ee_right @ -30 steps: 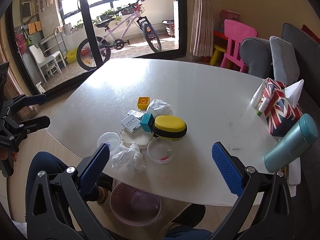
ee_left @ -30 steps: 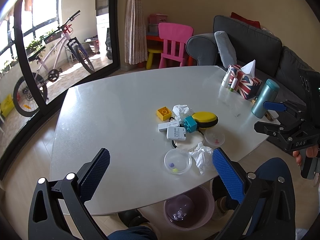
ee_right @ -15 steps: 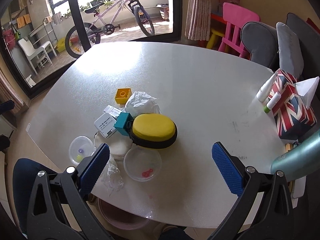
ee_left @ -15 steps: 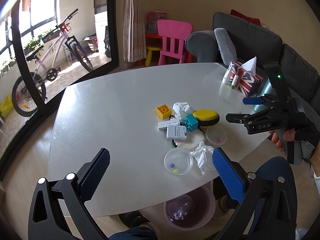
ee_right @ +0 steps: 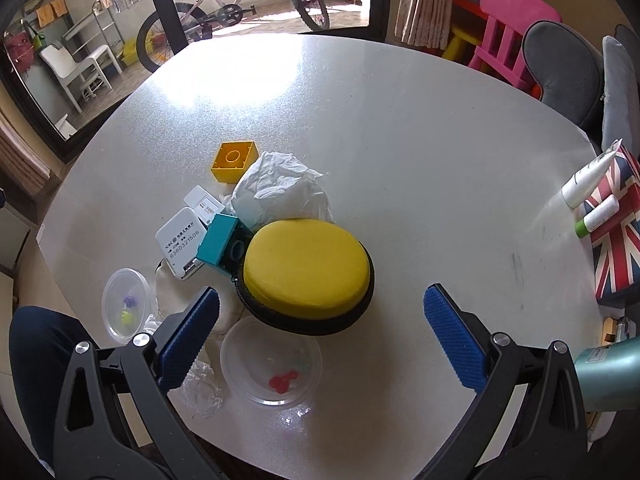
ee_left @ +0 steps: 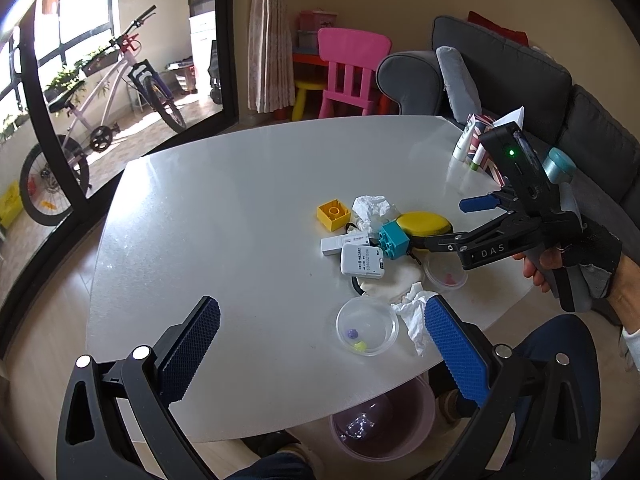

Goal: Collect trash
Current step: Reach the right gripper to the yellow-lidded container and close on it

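Two crumpled tissues on the white table (ee_right: 400,128): one crumpled tissue (ee_right: 280,190) sits just beyond the yellow zip case (ee_right: 306,270), dead ahead between the right gripper's (ee_right: 322,334) fingers, touching the case's far edge and beside the yellow block (ee_right: 233,160). The other, a second tissue wad (ee_left: 414,314), lies at the near table edge, right against the inner side of the left gripper's (ee_left: 322,344) right-hand finger (ee_left: 456,350), next to a clear dish (ee_left: 367,326) holding small beads. Both grippers spread wide, nothing between their pads. The right gripper hovers low over the pile, the yellow case and a second clear dish (ee_right: 271,362) lying between its fingers, a teal block (ee_right: 222,242) and white card device (ee_right: 180,242) off by the left-hand finger (ee_right: 188,340). Below the table edge, a pink bin (ee_left: 384,420) shows between the left gripper's fingers. A hand (ee_left: 568,260) grips the right tool's handle.
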The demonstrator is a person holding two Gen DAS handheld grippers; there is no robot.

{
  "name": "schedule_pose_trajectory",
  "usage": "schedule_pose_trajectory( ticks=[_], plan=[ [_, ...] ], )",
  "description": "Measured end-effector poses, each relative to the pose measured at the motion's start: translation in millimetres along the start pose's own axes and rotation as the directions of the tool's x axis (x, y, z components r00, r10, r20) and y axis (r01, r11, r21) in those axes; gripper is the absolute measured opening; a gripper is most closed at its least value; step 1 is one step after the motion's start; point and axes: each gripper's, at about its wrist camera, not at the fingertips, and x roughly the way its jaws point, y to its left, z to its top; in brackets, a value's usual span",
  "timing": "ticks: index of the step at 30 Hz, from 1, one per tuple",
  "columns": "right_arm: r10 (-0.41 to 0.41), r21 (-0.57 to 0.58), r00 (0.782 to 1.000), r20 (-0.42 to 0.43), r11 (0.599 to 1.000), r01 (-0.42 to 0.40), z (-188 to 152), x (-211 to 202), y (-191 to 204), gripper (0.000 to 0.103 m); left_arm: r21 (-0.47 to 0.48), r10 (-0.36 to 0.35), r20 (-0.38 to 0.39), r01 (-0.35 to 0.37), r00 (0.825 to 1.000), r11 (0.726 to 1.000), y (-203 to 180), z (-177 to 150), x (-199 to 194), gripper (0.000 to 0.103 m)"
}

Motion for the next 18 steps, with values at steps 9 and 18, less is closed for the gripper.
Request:
schedule_pose_trajectory(
  ticks=[9, 18],
  plan=[
    [0.04, -0.018, 0.999, -0.03, 0.999, -0.041, 8.9, 19.6, -0.5, 0.099, -0.01, -0.004, -0.021, 0.004, 1.0, 1.0, 1.5, -3.4, 9.3, 0.098],
    [0.057, -0.034, 0.998, -0.015, 0.998, -0.057, 8.3, 18.1, 0.1, 0.079, -0.015, -0.006, -0.027, 0.006, 1.0, 1.0, 0.6, -6.8, 11.8, 0.098]
  ],
)
